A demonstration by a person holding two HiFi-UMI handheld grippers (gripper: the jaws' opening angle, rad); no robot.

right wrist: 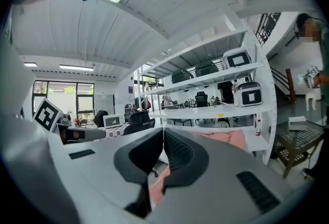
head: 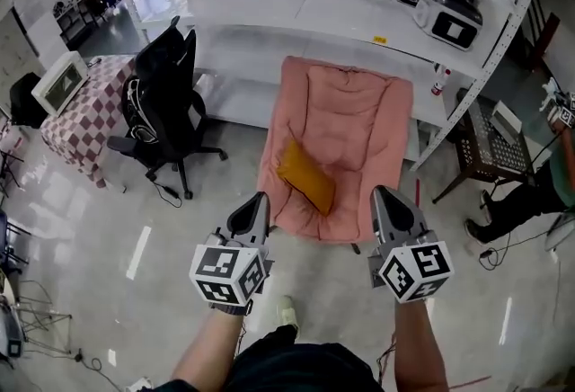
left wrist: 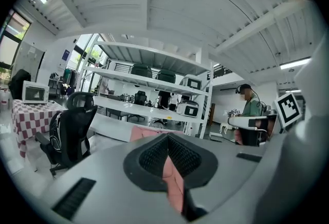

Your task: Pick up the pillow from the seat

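Observation:
An orange-yellow pillow (head: 306, 176) lies on the left part of the seat of a pink padded lounge chair (head: 359, 120). My left gripper (head: 255, 212) hangs just in front of the chair's near left corner, jaws shut and empty. My right gripper (head: 384, 206) hovers at the chair's near right edge, likewise shut with nothing in it. In the left gripper view the shut left gripper (left wrist: 167, 142) points at the pink chair (left wrist: 140, 132). In the right gripper view the right gripper (right wrist: 163, 134) is shut too, with the pink chair (right wrist: 226, 138) beyond; the pillow is hidden in both.
A black office chair (head: 163, 98) stands left of the lounge chair. A checkered table (head: 90, 111) with a monitor is further left. White shelving (head: 359, 17) runs behind. A metal-mesh side table (head: 481, 143) and a seated person (head: 530, 192) are at the right.

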